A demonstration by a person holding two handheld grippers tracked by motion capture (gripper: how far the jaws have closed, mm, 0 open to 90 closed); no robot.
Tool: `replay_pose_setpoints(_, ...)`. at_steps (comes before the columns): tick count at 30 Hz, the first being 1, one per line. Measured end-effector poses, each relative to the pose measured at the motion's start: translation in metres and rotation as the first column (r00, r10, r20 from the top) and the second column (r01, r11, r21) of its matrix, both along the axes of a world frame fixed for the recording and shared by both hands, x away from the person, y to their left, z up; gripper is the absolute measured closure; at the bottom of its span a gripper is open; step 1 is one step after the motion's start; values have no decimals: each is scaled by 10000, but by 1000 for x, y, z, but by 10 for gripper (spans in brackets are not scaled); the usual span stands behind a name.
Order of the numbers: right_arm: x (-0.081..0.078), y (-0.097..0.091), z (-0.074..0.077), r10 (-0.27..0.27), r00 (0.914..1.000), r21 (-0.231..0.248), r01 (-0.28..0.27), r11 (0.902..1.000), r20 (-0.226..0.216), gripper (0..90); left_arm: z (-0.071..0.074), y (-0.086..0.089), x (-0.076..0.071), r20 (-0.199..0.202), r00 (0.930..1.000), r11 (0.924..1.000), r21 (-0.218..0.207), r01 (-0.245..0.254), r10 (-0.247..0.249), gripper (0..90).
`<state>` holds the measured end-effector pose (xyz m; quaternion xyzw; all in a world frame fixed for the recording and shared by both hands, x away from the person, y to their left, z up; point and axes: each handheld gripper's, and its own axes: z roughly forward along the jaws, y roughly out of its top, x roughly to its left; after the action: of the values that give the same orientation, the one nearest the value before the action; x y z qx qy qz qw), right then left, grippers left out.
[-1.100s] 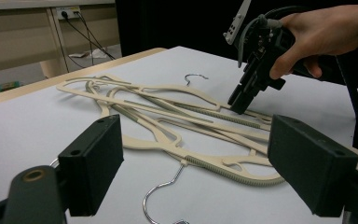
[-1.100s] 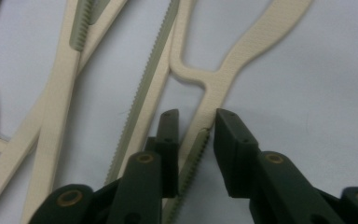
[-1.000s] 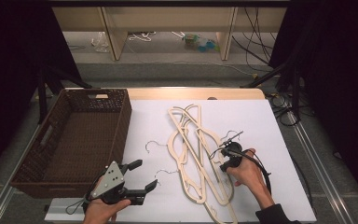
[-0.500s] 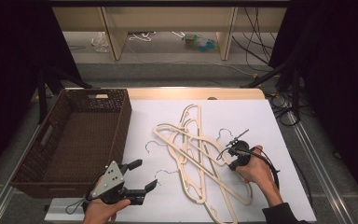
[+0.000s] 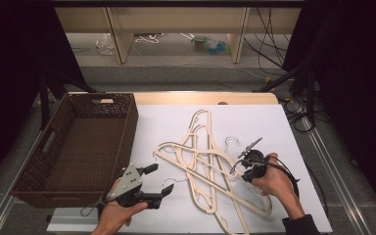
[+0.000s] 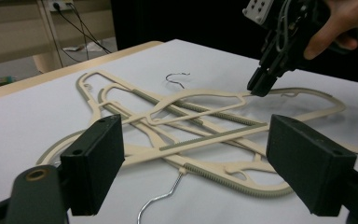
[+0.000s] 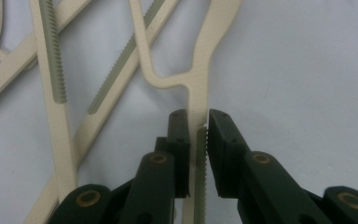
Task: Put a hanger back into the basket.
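- Wicker basket: dark brown, open-topped, standing at the left side of the table, its right wall at the edge of the white sheet that covers the table top.
- Left gripper: held in the left hand at the near edge, just right of the basket's near right corner. Jaws stand wide apart with nothing between them; in the left gripper view they frame the pile from a distance.
- Hangers: a tangle of cream plastic hangers lying flat on the sheet, centre to near right, crossing one another. Several carry grey ribbed grip strips along their bars. A wire hook of one lies nearest the left gripper; another hook lies at the far side of the pile.
- Right gripper: held in the right hand at the right edge of the pile, pointing down onto it. Jaws are drawn narrow and clamped on the thin bar of one cream hanger; the right gripper view shows both pads pressing that bar, with its ribbed strip between them.
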<state>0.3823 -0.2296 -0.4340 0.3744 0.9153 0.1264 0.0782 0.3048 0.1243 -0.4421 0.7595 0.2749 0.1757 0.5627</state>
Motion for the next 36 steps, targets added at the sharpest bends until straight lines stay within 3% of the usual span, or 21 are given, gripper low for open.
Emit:
replay_pose_setpoints(1, -2, 1, 2, -65, 10000, -65, 64, 10000, -27, 800, 0, 0, 0, 0, 10000, 10000, 0, 0, 0, 192)
replay_pose_setpoints(2, -2, 1, 2, -65, 10000, -65, 64, 10000, -27, 800, 1, -5, 5, 65, 10000, 9993, 366, 68, -70, 192)
replay_pose_setpoints(5, -6, 0, 5, 112, 9999, 6, -112, 9999, 51, 800, 1, -30, 24, -220, 9998, 9974, 720, 2, 14, 206)
replay_pose_setpoints(6, -7, -1, 6, 147, 9999, -22, -147, 9999, -40, 800, 2, -37, 29, -398, 9991, 9952, 958, 190, -153, 208)
replay_pose_setpoints(9, -12, -1, 8, 398, 9991, -124, -396, 9991, 144, 800, 0, -56, 44, -241, 9992, 9858, 1640, 361, -325, 215)
replay_pose_setpoints(11, -15, 0, 11, 483, 9985, -86, -481, 9988, 251, 800, -3, -68, 53, -476, 9975, 9724, 2250, 615, -520, 217)
replay_pose_setpoints(12, -16, 0, 13, 571, 9982, -96, -569, 9983, 200, 800, -5, -72, 58, -341, 9977, 9584, 2779, 655, -583, 219)
replay_pose_setpoints(13, -18, 1, 14, 570, 9981, -96, -568, 9983, 247, 800, -8, -77, 63, -370, 9977, 9498, 3059, 659, -573, 221)
replay_pose_setpoints(15, -20, 2, 16, 736, 9970, -103, -734, 9973, 254, 800, -14, -84, 72, -843, 9950, 9507, 3004, 770, -540, 223)
replay_pose_setpoints(16, -23, 5, 18, 780, 9966, -150, -776, 9969, 256, 800, -20, -89, 79, -839, 9955, 9402, 3335, 694, -438, 235)
replay_pose_setpoints(17, -23, 5, 18, 780, 9966, -150, -776, 9969, 256, 800, -20, -89, 79, -839, 9955, 9402, 3335, 694, -438, 245)
replay_pose_setpoints(18, -24, 6, 19, 858, 9960, -156, -855, 9962, 249, 800, -24, -92, 83, -945, 9944, 9283, 3636, 784, -470, 245)
replay_pose_setpoints(19, -26, 7, 20, 904, 9953, -148, -899, 9958, 359, 800, -26, -94, 85, -1084, 9931, 9280, 3635, 823, -456, 254)
replay_pose_setpoints(22, -30, 10, 21, 997, 9946, -201, -991, 9949, 302, 801, -29, -98, 91, -1106, 9927, 9132, 3978, 886, -482, 266)
replay_pose_setpoints(24, -32, 12, 22, 1141, 9929, -239, -1133, 9933, 331, 800, -31, -102, 94, -1201, 9912, 9138, 3938, 990, -557, 285)
replay_pose_setpoints(25, -33, 13, 22, 1192, 9922, -265, -1182, 9926, 376, 800, -31, -102, 96, -1261, 9902, 9079, 4054, 1066, -599, 294)
replay_pose_setpoints(28, -35, 14, 23, 1249, 9915, -282, -1239, 9919, 356, 800, -31, -106, 100, -1399, 9875, 9047, 4074, 1248, -733, 334)
replay_pose_setpoints(30, -37, 15, 25, 1308, 9908, -305, -1298, 9911, 346, 800, -32, -109, 103, -1433, 9856, 8954, 4218, 1429, -898, 356)
replay_pose_setpoints(32, -38, 16, 25, 1253, 9915, -320, -1242, 9917, 354, 800, -34, -111, 105, -1515, 9839, 8951, 4195, 1508, -948, 361)
replay_pose_setpoints(35, -39, 16, 27, 1321, 9902, -331, -1307, 9909, 452, 800, -37, -114, 109, -1649, 9796, 8791, 4422, 1776, -1150, 389)
replay_pose_setpoints(36, -40, 16, 27, 1361, 9897, -347, -1346, 9903, 447, 800, -38, -115, 109, -1701, 9791, 8811, 4386, 1769, -1118, 391)
